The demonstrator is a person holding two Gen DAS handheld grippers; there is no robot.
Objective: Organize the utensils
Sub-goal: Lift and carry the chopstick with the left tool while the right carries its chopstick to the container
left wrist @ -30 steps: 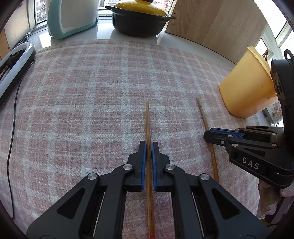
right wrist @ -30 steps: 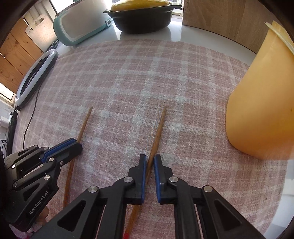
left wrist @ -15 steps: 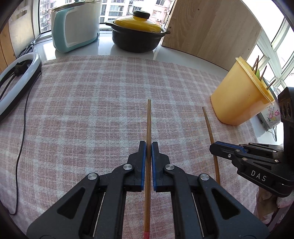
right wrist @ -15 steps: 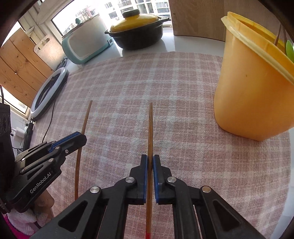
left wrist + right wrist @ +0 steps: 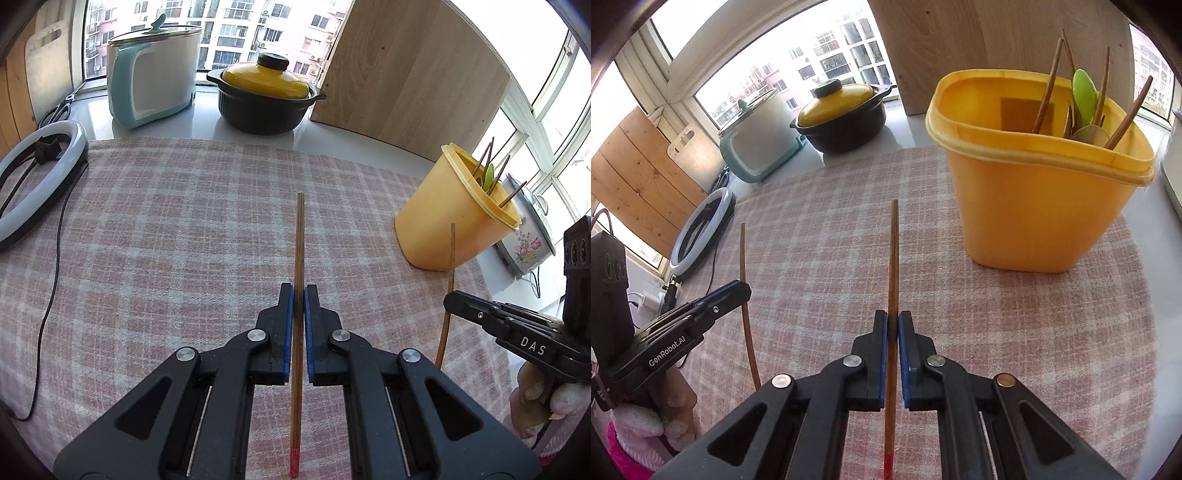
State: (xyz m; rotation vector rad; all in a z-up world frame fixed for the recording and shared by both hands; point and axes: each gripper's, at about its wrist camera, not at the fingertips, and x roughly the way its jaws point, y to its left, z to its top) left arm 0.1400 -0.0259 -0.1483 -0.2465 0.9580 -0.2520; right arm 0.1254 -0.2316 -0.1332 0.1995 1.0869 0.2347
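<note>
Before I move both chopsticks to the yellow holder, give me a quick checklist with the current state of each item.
1. Left tongs shut on left chopstick: ok.
2. Right tongs shut on right chopstick: ok.
3. Both chopsticks lifted off the plaid cloth: ok, by the look of both views.
4. Yellow holder upright with its mouth open: ok.
5. Room inside the holder: ok; the chopsticks and green utensil already in it lean to one side.
6. Whether either chopstick could slip in its narrow grip: cannot tell.
</note>
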